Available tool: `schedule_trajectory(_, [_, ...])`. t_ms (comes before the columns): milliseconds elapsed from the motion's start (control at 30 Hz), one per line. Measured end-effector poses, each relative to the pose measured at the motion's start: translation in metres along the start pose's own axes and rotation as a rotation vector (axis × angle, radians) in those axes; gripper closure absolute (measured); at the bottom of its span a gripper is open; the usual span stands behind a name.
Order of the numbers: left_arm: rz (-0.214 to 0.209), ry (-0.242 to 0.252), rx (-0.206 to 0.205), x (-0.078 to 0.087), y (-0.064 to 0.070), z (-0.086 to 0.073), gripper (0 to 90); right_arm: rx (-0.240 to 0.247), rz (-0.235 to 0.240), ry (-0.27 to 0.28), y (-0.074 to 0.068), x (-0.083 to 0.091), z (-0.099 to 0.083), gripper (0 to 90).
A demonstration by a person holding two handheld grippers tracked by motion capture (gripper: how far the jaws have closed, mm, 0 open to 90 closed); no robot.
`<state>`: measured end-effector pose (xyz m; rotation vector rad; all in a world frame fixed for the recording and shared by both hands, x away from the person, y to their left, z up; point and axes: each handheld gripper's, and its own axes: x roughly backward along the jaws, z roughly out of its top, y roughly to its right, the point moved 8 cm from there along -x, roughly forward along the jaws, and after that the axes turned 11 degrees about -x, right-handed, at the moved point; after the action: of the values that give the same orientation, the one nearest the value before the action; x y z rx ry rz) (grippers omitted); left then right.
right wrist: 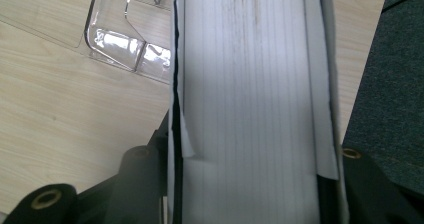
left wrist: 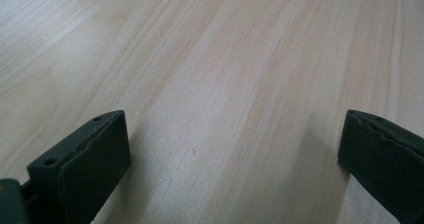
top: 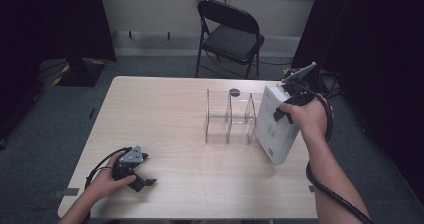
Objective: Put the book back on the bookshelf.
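Book (top: 276, 124), white and thick, is clamped across its page edge by the right gripper (top: 288, 105), tilted beside the clear rack (top: 230, 118) with its lower corner near the bench (top: 190, 149). The rack's slots lie just leftward. The left gripper (top: 134, 170) rests wide open, empty, well apart.

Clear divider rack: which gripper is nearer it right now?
Right. The right gripper is just beside the clear divider rack's right end, clamped on a thick white book. The left gripper rests open on the table near its front left corner, well apart.
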<state>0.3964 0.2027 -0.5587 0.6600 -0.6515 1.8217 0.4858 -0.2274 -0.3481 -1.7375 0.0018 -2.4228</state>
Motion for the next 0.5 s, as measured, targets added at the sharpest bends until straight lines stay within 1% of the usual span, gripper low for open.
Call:
schedule_trajectory(67, [0.000, 0.000, 0.000, 0.0000, 0.0000, 0.0000, 0.0, -0.002, -0.004, 0.003, 0.0005, -0.0007, 0.0013, 52.6])
schedule_trajectory(133, [0.000, 0.000, 0.000, 0.0000, 0.0000, 0.0000, 0.0, -0.017, 0.003, 0.004, 0.0007, -0.0013, 0.0027, 52.7])
schedule_trajectory(233, [0.000, 0.000, 0.000, 0.0000, 0.0000, 0.0000, 0.0, -0.014, -0.001, 0.006, -0.0001, -0.0021, 0.0042, 52.6])
schedule_trajectory(267, [0.000, 0.000, 0.000, 0.0000, 0.0000, 0.0000, 0.0, -0.006, -0.005, 0.008, -0.0006, -0.0025, 0.0050, 52.6])
schedule_trajectory(367, [-0.002, 0.000, 0.000, 0.0000, 0.0001, 0.0001, 0.0, -0.010, -0.011, 0.003, -0.0013, -0.0034, 0.0069, 52.6])
schedule_trajectory(500, [-0.002, 0.000, 0.000, 0.0000, 0.0001, 0.0000, 0.0, -0.016, -0.007, 0.006, -0.0014, -0.0047, 0.0099, 52.6])
